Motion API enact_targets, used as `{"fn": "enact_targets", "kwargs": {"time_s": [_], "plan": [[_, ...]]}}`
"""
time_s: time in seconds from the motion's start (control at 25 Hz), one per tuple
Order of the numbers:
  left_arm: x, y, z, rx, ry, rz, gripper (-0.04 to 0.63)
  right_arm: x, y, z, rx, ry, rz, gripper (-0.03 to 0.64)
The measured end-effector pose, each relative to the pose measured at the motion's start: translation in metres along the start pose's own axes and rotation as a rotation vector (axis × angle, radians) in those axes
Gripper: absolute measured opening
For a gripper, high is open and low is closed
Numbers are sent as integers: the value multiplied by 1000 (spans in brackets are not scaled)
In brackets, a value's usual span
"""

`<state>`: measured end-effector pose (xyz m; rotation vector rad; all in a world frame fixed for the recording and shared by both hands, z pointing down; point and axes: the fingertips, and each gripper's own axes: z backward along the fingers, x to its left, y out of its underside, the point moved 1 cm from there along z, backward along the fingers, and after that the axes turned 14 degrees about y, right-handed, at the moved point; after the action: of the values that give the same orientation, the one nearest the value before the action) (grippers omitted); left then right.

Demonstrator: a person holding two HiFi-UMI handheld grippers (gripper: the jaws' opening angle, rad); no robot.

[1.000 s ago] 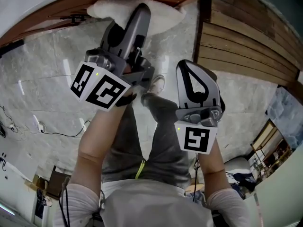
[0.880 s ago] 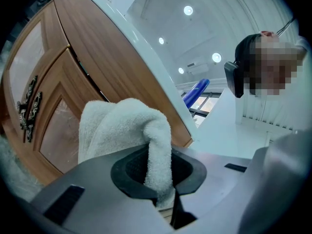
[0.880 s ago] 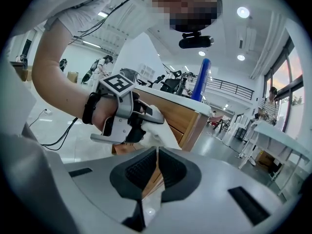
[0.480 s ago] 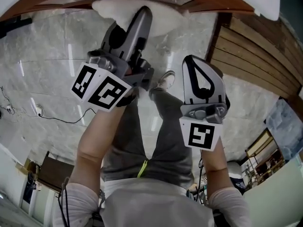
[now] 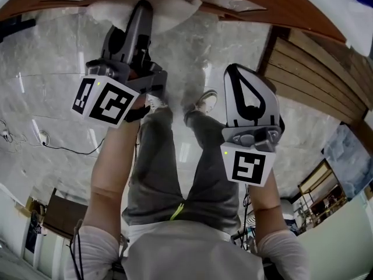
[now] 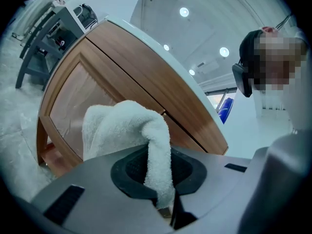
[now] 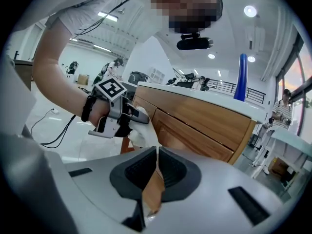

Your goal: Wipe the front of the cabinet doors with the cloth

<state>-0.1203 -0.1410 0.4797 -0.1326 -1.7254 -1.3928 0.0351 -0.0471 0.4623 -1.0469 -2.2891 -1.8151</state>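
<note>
A white fluffy cloth [image 5: 172,10] is pressed against the brown wooden cabinet door [image 5: 280,4] at the top of the head view. My left gripper [image 5: 143,7] is shut on the cloth, a fold of which hangs down between its jaws in the left gripper view, cloth [image 6: 122,130] bunched against the door panel [image 6: 73,96]. My right gripper [image 5: 239,77] hangs back at the right, shut, with nothing in it. The right gripper view shows the left gripper [image 7: 139,116] holding the cloth [image 7: 142,134] on the lower door [image 7: 195,140].
The cabinet has a white top [image 7: 195,92] and stands on a pale marble floor [image 5: 52,80]. A cable [image 5: 58,149] trails on the floor at left. A wooden slat wall [image 5: 326,69] is at right. The person's shoes [image 5: 204,101] are just below the door.
My left gripper has slid left along the door with the cloth in it. The right gripper has stayed about where it was.
</note>
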Motion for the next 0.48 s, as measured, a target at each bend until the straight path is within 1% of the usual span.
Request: {"fn": "enact_targets", "kwargs": {"time_s": [0.16,0.48], "plan": [[10,4,-9,4,6,3,57,-3,8,-4,15,16,-4,41],[6,12,-24,6,43,3,57,-14,12,-8,6,56,-16,41]]}}
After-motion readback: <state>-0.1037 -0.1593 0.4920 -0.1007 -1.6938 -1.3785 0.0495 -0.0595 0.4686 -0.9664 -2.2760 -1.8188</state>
